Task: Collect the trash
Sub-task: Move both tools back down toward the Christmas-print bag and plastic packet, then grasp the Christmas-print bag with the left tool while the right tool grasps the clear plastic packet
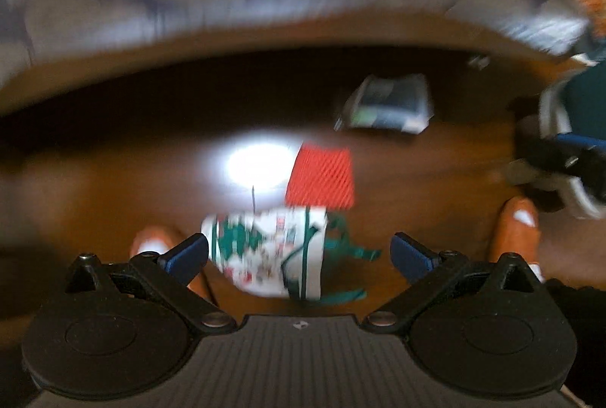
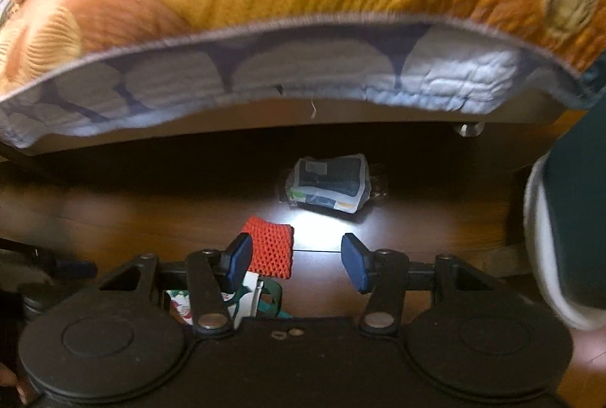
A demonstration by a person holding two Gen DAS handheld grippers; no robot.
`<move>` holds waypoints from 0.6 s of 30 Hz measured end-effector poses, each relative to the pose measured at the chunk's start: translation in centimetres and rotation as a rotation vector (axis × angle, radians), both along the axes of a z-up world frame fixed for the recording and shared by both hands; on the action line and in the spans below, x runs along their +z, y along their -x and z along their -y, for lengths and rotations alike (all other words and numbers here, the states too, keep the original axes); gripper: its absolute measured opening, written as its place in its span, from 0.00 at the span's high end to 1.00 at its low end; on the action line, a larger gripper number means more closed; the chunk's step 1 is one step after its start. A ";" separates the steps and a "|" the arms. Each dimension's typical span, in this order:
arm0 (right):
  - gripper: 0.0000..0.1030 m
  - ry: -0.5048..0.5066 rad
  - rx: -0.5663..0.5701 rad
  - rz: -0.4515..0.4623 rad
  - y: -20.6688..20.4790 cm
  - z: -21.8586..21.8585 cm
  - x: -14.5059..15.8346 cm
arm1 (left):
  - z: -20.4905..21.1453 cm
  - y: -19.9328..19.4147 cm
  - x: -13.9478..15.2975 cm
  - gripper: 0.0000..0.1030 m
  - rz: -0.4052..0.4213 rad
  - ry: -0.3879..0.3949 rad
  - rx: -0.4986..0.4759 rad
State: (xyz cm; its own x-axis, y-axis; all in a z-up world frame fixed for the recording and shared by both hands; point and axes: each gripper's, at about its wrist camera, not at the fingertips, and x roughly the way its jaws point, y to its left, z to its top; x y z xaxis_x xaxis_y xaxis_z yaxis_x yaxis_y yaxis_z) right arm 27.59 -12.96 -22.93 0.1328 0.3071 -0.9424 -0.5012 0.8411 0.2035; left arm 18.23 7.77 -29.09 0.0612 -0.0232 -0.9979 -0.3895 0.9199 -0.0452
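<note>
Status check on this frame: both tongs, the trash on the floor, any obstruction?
Left tongs open over holiday-print wrapper. Right tongs open, empty. Red mesh piece, blue-white packet still on floor. Nothing blocking.

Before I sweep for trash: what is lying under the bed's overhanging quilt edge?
A crumpled blue-and-white wrapper lies on the wood floor beneath the quilt, with clear plastic beside it. Farther back is dark shadow; nothing there can be made out.
</note>
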 end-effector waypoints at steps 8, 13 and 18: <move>0.49 0.017 0.056 0.020 -3.4 -1.4 -6.0 | -3.1 1.5 -10.4 0.01 -0.255 0.004 0.234; 0.49 0.040 0.103 0.024 -4.9 -2.4 -9.6 | -4.4 2.7 -15.2 0.01 -0.364 0.066 0.331; 0.49 0.075 0.076 0.002 -7.5 -2.6 -13.7 | -5.2 3.7 -19.2 0.01 -0.416 0.141 0.420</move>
